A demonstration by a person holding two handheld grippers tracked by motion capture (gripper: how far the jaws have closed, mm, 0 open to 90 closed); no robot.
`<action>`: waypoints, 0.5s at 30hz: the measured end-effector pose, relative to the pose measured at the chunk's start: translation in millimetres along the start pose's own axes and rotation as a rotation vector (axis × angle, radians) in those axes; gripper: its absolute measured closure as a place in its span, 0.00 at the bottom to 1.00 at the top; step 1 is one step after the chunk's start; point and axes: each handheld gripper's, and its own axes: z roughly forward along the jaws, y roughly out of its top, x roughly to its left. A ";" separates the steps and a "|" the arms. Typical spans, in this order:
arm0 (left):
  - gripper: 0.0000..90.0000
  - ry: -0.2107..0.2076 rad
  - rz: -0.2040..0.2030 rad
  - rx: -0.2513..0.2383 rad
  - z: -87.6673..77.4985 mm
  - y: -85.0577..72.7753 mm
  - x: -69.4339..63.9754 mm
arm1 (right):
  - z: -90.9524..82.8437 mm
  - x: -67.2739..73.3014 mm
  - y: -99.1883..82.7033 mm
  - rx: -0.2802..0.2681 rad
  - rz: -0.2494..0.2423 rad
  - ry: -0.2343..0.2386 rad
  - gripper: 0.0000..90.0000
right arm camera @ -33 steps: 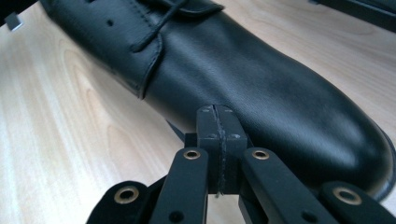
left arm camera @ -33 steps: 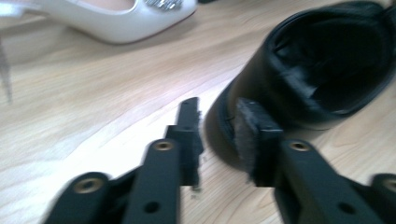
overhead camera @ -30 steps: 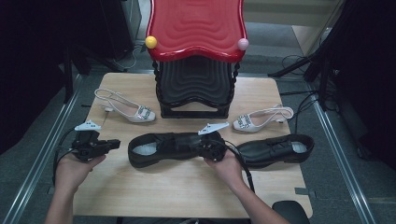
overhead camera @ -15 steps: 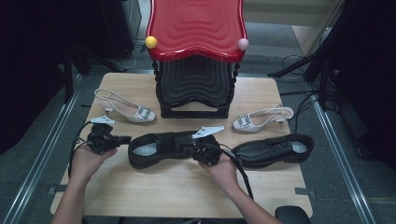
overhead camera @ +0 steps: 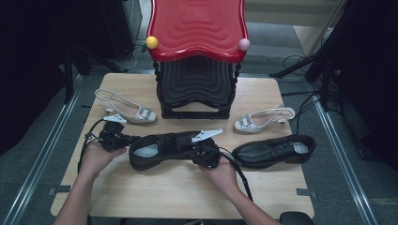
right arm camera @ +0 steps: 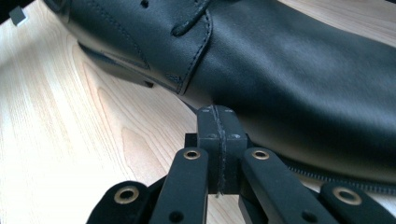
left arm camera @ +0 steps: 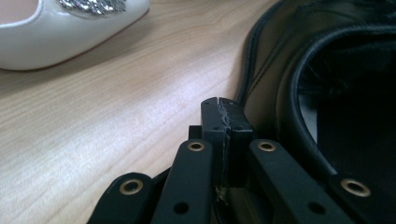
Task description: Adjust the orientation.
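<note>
- High view puts the black shoe (overhead camera: 171, 147) lying between the two grippers, its long axis running across the table from one hand to the other, heel opening toward the left gripper (overhead camera: 123, 139) and toe end by the right gripper (overhead camera: 202, 152).
- Left gripper has its jaws pressed together with nothing between them; the shoe lies just ahead and to the right of its tip, at the heel collar.
- Right gripper also has its jaws together and empty; its closed tip sits against or just beside the shoe's side, and contact cannot be told for sure.
- Both hands look about equally near, one at each end, so I judge the coming move turns on the shoe's long axis being bracketed end to end: a push or a nudge along or across it.
- Left gripper view shows the dark heel opening of the shoe (left arm camera: 327, 84) and a white pump (left arm camera: 70, 28) farther off to the left.
- Right gripper view shows instead the shoe's (right arm camera: 280, 70) stitched leather flank and sole edge.
- Farther out, a second black shoe (overhead camera: 274, 151) lies beyond the right gripper, and a red stool (overhead camera: 197, 28) stands behind.
</note>
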 end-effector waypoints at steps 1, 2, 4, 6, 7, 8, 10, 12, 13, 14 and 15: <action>1.00 0.001 0.001 0.000 -1.1 -0.9 -0.4 | 0.0 0.0 0.0 0.000 0.000 0.000 1.00; 1.00 -0.008 -0.002 -0.001 -2.8 -2.4 -1.1 | -0.6 -0.4 -0.5 0.002 0.006 -0.001 1.00; 1.00 -0.012 -0.007 -0.006 -4.7 -4.3 -1.9 | -1.9 -2.0 -0.8 0.002 0.012 0.001 1.00; 1.00 -0.013 0.000 -0.001 -5.7 -5.9 -4.2 | -3.6 -3.7 0.1 -0.003 0.016 0.006 1.00; 1.00 -0.016 0.003 0.001 -6.0 -6.9 -6.0 | -3.7 -4.1 0.2 -0.005 0.016 0.007 1.00; 1.00 -0.019 0.009 0.006 -6.4 -7.9 -8.0 | -3.8 -4.6 0.6 -0.005 0.016 0.008 1.00; 1.00 -0.028 0.024 0.017 -7.3 -9.9 -12.0 | -3.2 -5.7 1.6 0.001 0.017 0.012 1.00; 1.00 -0.031 0.027 0.021 -7.9 -11.9 -16.4 | -2.3 -7.0 2.9 0.004 0.018 0.020 1.00; 1.00 -0.030 0.031 0.024 -8.3 -12.7 -18.1 | -1.8 -7.7 3.7 0.005 0.016 0.022 1.00; 1.00 -0.030 0.032 0.024 -8.7 -13.6 -20.1 | -1.6 -8.3 4.4 0.007 0.015 0.023 1.00; 1.00 -0.030 0.034 0.023 -9.1 -14.5 -22.3 | -1.7 -8.7 5.1 0.010 0.017 0.022 1.00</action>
